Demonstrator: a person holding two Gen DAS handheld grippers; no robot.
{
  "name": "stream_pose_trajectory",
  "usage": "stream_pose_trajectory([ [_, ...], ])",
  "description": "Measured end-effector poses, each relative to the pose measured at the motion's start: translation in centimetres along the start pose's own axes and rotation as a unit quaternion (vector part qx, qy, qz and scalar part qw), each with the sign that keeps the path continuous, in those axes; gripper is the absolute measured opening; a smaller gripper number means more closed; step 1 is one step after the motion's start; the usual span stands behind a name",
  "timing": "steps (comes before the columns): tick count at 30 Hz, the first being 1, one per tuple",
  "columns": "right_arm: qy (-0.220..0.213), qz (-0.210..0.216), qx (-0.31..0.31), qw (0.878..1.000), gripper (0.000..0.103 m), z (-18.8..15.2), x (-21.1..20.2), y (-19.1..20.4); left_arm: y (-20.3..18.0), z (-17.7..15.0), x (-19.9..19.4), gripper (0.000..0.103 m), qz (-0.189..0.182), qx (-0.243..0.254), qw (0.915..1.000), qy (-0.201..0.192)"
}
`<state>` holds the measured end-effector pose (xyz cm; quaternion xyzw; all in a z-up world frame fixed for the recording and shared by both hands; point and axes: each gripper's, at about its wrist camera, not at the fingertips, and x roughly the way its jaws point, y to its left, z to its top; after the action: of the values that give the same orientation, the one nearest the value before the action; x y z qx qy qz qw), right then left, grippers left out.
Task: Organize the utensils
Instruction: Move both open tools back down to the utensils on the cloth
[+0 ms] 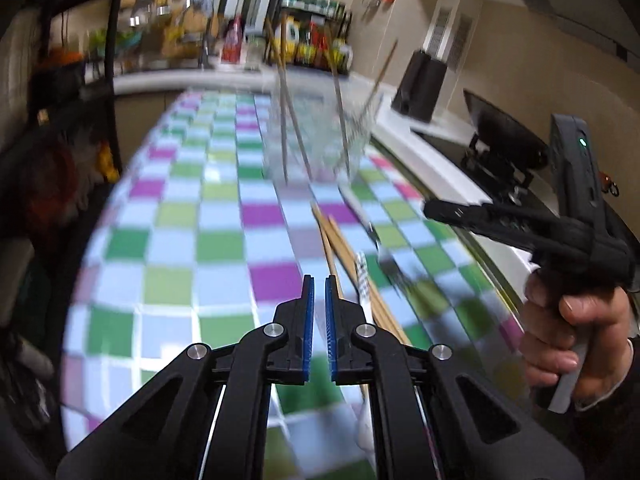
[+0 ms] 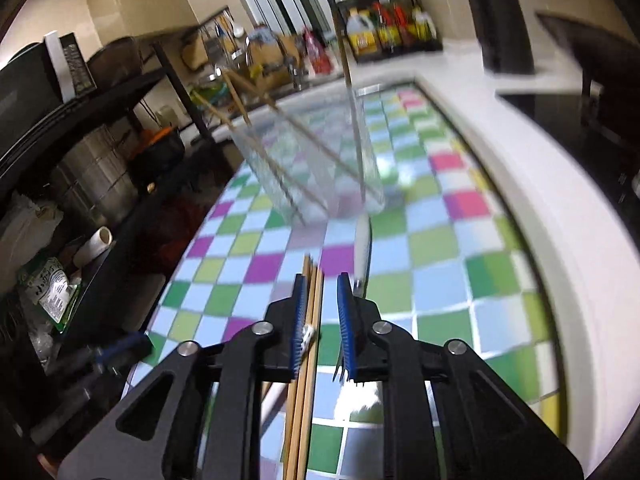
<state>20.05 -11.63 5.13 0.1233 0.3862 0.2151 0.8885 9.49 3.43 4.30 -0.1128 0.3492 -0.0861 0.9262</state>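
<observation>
A clear glass container (image 1: 316,136) stands on the checkered tablecloth (image 1: 192,240) and holds several wooden chopsticks leaning outward; it also shows in the right wrist view (image 2: 316,168). More wooden chopsticks (image 1: 340,248) lie on the cloth beside a white-handled fork (image 1: 360,208). In the right wrist view the chopsticks (image 2: 308,340) run between the fingers and the fork (image 2: 362,248) lies just right. My left gripper (image 1: 319,280) hovers above the cloth, jaws nearly closed, empty. My right gripper (image 2: 320,280) is open above the chopsticks; it also shows in the left wrist view (image 1: 432,208).
A white counter edge (image 2: 560,216) runs along the right of the table. Bottles on a rack (image 2: 384,36) and a black knife block (image 2: 504,32) stand at the back. Dark shelves with pots (image 2: 92,168) stand at the left. A white spoon (image 1: 364,428) lies by my left gripper.
</observation>
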Motion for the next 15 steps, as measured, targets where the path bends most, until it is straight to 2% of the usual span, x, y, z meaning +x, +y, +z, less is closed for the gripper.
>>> stream_pose_trajectory([
  [2, 0.020, -0.010, 0.006, 1.000, 0.026, -0.9, 1.2, -0.4, 0.0, -1.5, 1.4, 0.006, -0.013, -0.018, 0.9993, 0.029],
  [4, 0.047, -0.013, 0.024, 0.999, 0.041, -1.7, 2.3, -0.8, 0.0, -2.7, 2.4, 0.006, -0.024, -0.029, 0.9981, 0.049],
  [6, 0.066, -0.007, 0.036, 0.997, 0.041, -2.3, 3.1, -1.0, -0.3, -3.6, 3.2, 0.006, -0.029, -0.035, 0.9971, 0.061],
  [8, 0.072, -0.022, 0.028, 0.997, 0.042, -2.5, 3.4, -0.9, -0.5, -4.0, 3.7, 0.006, -0.028, -0.032, 0.9970, 0.065],
  [15, 0.099, -0.019, 0.053, 0.993, 0.042, -3.1, 4.6, -1.8, -1.4, -3.9, 4.6, 0.006, -0.033, -0.018, 0.9961, 0.080],
])
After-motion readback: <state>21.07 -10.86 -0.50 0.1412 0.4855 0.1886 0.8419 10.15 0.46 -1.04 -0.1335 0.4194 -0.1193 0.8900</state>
